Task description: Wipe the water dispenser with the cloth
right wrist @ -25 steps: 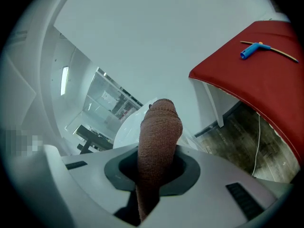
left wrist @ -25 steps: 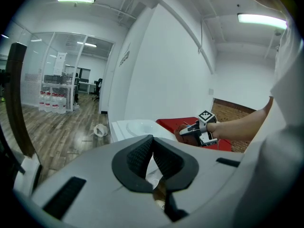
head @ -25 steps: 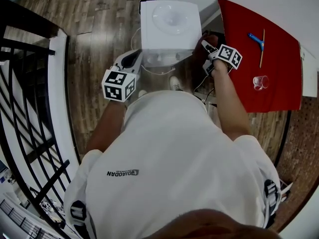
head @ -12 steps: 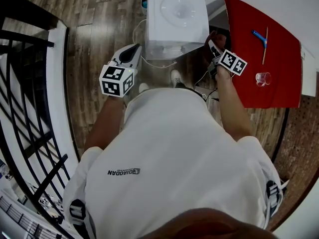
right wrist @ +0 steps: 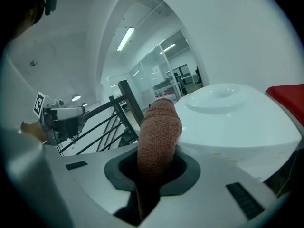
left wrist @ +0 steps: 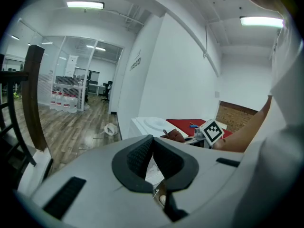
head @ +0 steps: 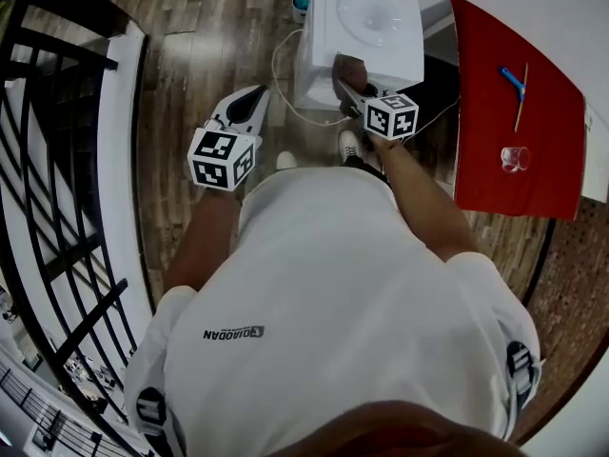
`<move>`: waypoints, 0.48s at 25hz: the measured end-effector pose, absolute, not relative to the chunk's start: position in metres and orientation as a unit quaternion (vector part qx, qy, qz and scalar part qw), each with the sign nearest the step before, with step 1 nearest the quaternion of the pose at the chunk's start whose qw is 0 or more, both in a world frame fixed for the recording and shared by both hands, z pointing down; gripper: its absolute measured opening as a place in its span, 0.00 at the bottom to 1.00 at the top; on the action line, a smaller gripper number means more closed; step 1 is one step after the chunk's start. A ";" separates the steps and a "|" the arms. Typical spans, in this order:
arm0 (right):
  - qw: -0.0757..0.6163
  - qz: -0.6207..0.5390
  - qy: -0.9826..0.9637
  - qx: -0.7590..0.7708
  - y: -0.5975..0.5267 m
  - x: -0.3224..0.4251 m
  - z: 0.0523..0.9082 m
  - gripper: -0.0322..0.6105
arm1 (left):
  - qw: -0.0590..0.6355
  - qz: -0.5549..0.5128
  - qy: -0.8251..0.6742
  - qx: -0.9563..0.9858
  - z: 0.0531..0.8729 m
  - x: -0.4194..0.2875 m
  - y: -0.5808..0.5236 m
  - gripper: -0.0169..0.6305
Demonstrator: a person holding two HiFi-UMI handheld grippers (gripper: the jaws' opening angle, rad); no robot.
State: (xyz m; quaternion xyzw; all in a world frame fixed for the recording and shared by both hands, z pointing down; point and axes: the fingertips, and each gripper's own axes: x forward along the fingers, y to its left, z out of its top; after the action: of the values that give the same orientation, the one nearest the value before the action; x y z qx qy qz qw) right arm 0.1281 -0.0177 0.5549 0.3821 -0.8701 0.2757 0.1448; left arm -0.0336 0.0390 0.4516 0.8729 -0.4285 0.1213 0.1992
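Head view: the left gripper point(head: 255, 98) is held out ahead of the person's body on an almost straight forearm. Its tapered nose points forward over the wooden floor point(head: 181, 55). The water dispenser point(head: 376, 17) stands ahead of it and off to its right, apart from it. A black railing point(head: 67, 188) runs along its left.

The right forearm angles inward across the body, and the right gripper point(head: 350, 86) carries its marker cube on top. At its tip, the brown cloth point(head: 350, 68) sits on the near front edge of the dispenser's white top. A red table point(head: 495, 160) lies off to this gripper's right, with a clear glass point(head: 515, 158) on it.

Left gripper view: the two dark pads meet at their tips with nothing between them, so this tool is pressed together and empty. Beyond the pads, ahead and slightly right, the dispenser's top shows, with the other gripper and its cloth at the near edge.

Right gripper view: the jaws pinch the cloth, which stands up between them as a thick rolled wad. The dispenser's domed top fills the space just right of the wad. Whether the two touch cannot be made out here. The left gripper hangs well off to the left, in front of the railing.
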 end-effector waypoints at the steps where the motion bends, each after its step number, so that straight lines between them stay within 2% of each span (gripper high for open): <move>1: 0.149 0.276 -0.874 0.371 -0.017 0.115 0.560 0.15 | 0.199 0.122 -0.433 0.871 0.452 -0.038 0.042 0.01; 6: 0.188 0.259 -0.883 0.344 -0.016 0.071 0.582 0.15 | 0.201 0.128 -0.455 0.858 0.452 -0.065 0.059 0.01; 12: 0.219 0.240 -0.870 0.372 -0.022 0.074 0.595 0.15 | 0.201 0.136 -0.478 0.844 0.451 -0.091 0.073 0.01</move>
State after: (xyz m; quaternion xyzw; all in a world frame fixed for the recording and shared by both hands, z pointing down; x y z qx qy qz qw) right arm 0.0739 -0.0222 0.5950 0.3721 -0.8696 0.2399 0.2188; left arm -0.0913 0.0728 0.4512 0.8444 -0.4776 0.1364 0.2008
